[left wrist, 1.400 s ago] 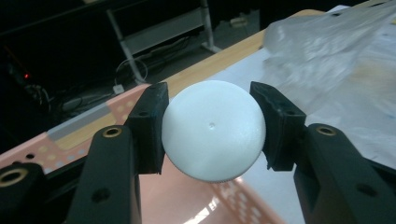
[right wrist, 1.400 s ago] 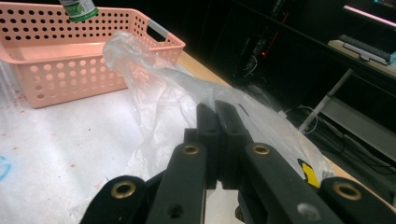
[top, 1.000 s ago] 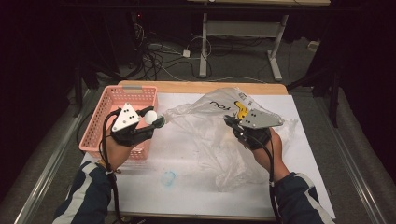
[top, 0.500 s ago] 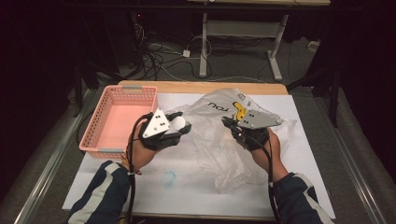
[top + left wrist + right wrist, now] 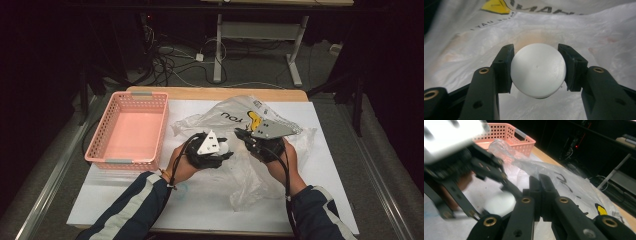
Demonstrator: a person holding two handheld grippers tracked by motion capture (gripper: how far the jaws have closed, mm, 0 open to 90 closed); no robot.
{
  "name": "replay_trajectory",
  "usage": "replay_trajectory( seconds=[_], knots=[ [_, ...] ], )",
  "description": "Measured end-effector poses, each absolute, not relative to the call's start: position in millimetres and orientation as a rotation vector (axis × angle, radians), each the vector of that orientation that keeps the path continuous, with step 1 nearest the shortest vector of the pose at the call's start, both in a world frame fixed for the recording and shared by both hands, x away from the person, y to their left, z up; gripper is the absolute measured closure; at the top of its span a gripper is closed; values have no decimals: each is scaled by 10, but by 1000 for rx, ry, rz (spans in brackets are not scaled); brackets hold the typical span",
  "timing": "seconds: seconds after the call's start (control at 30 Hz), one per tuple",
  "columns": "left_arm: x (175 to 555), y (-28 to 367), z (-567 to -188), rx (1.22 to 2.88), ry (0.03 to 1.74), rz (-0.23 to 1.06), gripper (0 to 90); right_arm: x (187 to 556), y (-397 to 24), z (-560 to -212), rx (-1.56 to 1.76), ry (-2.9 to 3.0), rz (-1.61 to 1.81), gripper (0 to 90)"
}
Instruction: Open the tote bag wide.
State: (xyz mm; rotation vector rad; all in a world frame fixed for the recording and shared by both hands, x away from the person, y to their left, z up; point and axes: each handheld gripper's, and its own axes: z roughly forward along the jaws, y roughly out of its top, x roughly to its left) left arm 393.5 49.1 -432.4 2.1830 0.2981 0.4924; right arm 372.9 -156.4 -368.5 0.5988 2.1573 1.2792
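Note:
A white round object (image 5: 538, 69), smooth and domed like a cap or ball, is clamped between the jaws of my left gripper (image 5: 223, 148). It shows as a white blur (image 5: 500, 203) in the right gripper view. A thin translucent plastic bag (image 5: 235, 120) with black letters and a yellow mark lies crumpled on the table's middle. My right gripper (image 5: 241, 134) is shut on the bag's film edge (image 5: 534, 171) and holds it up. The left gripper points into the bag's mouth, with film all around the white object (image 5: 224, 147).
A pink perforated basket (image 5: 129, 131) stands at the table's left. White paper (image 5: 210, 195) covers the wooden table (image 5: 210, 93). A faint blue mark on the paper sits near the left forearm. Cables and desk legs lie on the floor beyond the far edge.
My left gripper has carried the white object from beside the basket rightward to the bag's mouth. The right gripper has stayed put, holding the bag.

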Motion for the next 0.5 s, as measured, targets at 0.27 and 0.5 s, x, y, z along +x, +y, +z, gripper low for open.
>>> replay_trajectory(
  seconds=[0.27, 0.5],
  knots=[
    [4109, 297, -4638, 2249, 351, 473, 482, 3761, -1556, -3750, 608, 2183, 1268, 900],
    [4083, 332, -4643, 2195, 404, 400, 422, 3777, -1571, -3762, 616, 2185, 1261, 900]
  ],
)
